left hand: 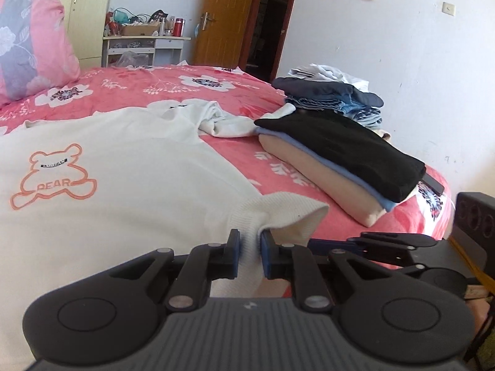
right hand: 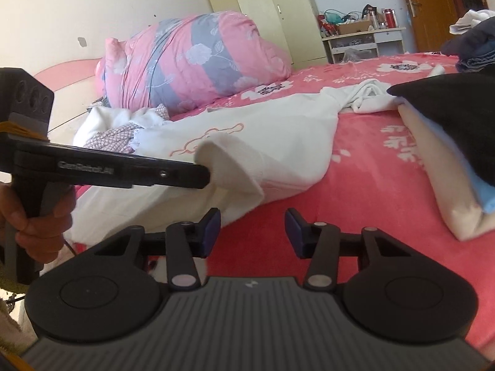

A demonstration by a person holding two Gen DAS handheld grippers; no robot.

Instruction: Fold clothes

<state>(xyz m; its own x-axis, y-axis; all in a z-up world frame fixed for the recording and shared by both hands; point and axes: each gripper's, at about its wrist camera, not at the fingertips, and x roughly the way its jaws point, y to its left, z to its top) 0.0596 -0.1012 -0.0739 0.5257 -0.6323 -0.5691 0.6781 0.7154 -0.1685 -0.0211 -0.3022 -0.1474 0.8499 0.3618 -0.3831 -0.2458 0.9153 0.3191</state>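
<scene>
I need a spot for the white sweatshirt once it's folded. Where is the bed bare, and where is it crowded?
Bare: the pink bedsheet strip between the white sweatshirt and the folded stack, and the stretch beyond the sweatshirt toward the rolled quilt. Crowded: the far right edge, with the unfolded pile behind the stack.

White scuffed walls [left hand: 386, 31], brown wooden door [left hand: 229, 15], cream wardrobe [right hand: 272, 12] — cluttered white shelf unit [left hand: 145, 46], perhaps a desk.
</scene>
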